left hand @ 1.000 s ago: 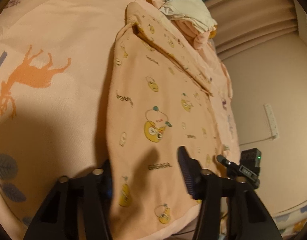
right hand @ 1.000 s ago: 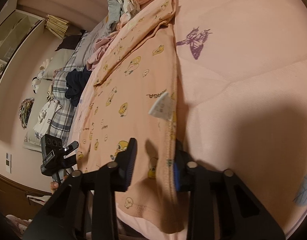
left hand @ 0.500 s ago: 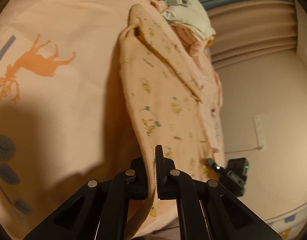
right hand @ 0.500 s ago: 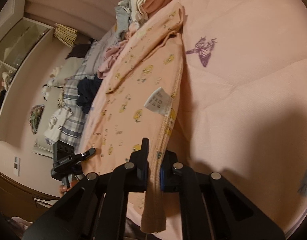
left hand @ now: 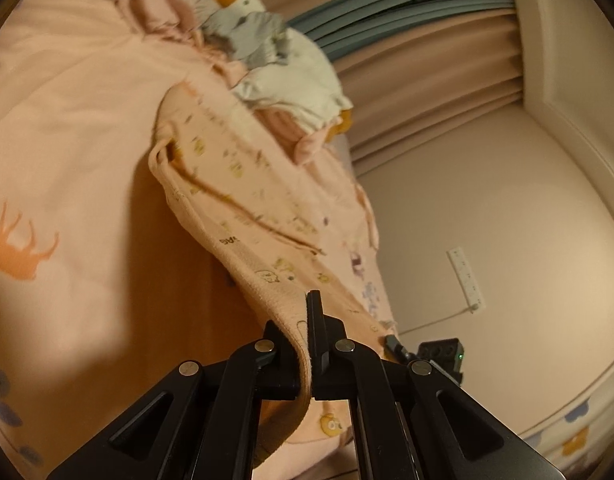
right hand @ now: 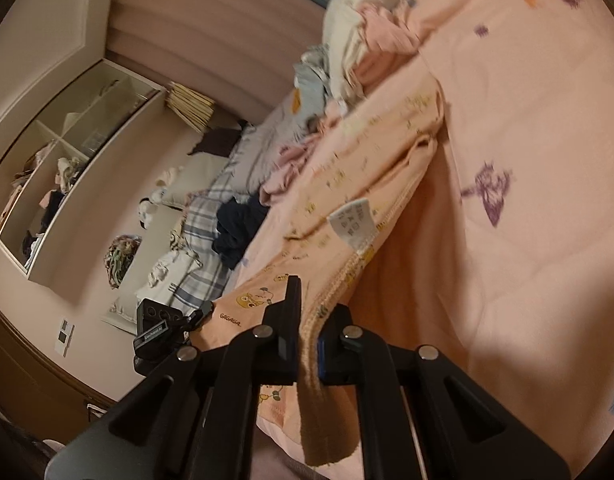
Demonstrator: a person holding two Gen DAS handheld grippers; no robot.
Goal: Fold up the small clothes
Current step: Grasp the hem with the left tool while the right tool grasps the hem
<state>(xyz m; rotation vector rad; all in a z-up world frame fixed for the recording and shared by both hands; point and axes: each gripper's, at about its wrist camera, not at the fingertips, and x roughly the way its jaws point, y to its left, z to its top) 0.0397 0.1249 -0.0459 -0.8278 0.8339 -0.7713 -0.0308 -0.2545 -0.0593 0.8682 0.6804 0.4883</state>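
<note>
A small peach garment printed with yellow cartoon chicks lies on the pink bed cover. My left gripper is shut on its near left edge and holds that edge lifted off the bed. My right gripper is shut on the near right edge of the same garment, by the stitched hem with a white care label. The cloth hangs taut between the grippers and its far end, which rests on the bed.
A heap of unfolded clothes sits at the far end of the bed cover. Pillows, plaid bedding and dark clothes lie left of the bed. A shelf unit stands by the wall. The other gripper's camera block shows to the right.
Both grippers closed on the garment's near edges, then lifted them up off the bed. The garment now slopes up toward the grippers instead of lying flat.
</note>
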